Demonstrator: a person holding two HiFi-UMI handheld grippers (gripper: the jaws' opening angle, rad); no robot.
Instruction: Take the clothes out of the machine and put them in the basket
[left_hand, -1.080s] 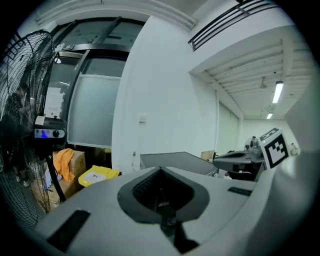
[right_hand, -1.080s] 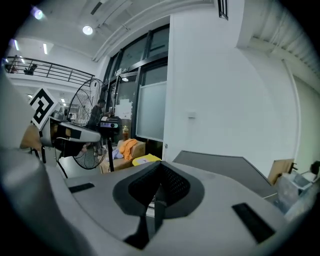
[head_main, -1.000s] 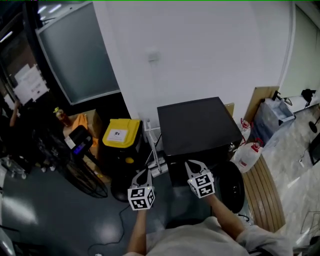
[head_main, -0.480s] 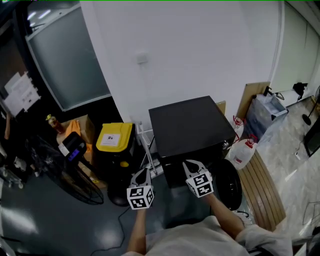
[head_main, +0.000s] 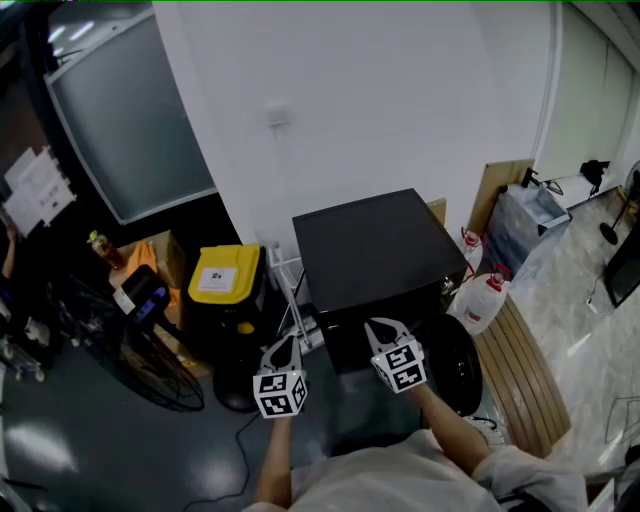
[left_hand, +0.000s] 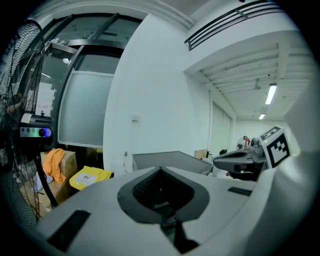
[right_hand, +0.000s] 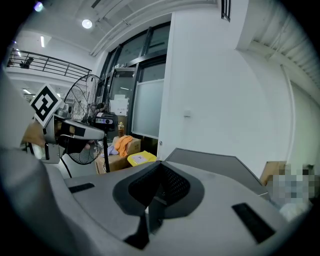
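The black washing machine (head_main: 375, 250) stands against the white wall, its flat top also showing in the left gripper view (left_hand: 165, 159) and the right gripper view (right_hand: 215, 162). Its round dark door (head_main: 455, 365) hangs open at the lower right. No clothes and no basket show in any view. My left gripper (head_main: 285, 347) is held in front of the machine's left side, jaws together and empty (left_hand: 160, 171). My right gripper (head_main: 382, 328) hovers before the machine's front, shut with nothing in it (right_hand: 159, 166). Each gripper sees the other beside it.
A yellow-lidded black bin (head_main: 225, 272) stands left of the machine, a floor fan (head_main: 150, 360) further left. An orange cloth (head_main: 140, 255) lies on a cardboard box. White jugs (head_main: 482, 300) and a slatted wooden board (head_main: 520, 370) are on the right.
The head view has swung a little, so the room slides leftward in the picture. Both grippers keep their place and stay shut.
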